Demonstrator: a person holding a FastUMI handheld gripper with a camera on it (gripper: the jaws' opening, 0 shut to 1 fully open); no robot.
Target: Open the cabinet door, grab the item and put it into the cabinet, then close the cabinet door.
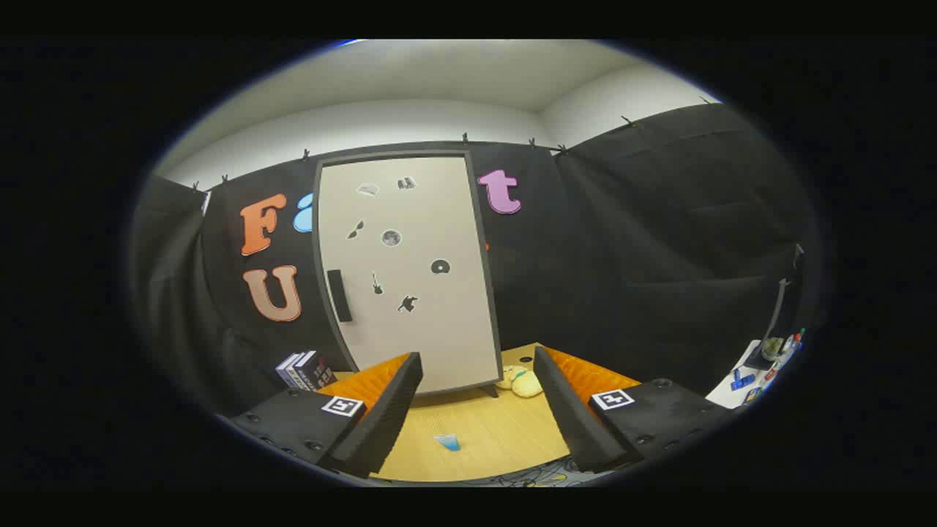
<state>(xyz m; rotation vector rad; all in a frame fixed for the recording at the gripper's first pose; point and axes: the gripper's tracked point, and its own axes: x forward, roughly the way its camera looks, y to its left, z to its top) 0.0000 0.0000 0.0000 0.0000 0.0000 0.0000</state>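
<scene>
Two wedge-shaped gripper fingers stand wide apart at the near end of the scene, so the gripper (477,410) is open and holds nothing. Between the fingers lies a light wooden tabletop (505,439), and on it, just ahead of the fingers, sits a small pale-blue translucent cup-like piece (447,441); its exact form is too small to make out. Beyond the fingers stands a tall beige cabinet door with a dark frame (417,271), dotted with small grey stickers and carrying a black vertical bar handle (339,295) near its left side. That door looks closed, so by my reading the task is at its start: opening the door, grabbing the item, placing it and closing are all left to do. A soft yellow plush toy (518,380) lies at the foot of the cabinet, just beside its right corner; it seems the likelier item, though I cannot tell for certain. One finger hides part of it. A stack of dark books (306,369) leans left of the cabinet, and the cabinet's inside is hidden.
</scene>
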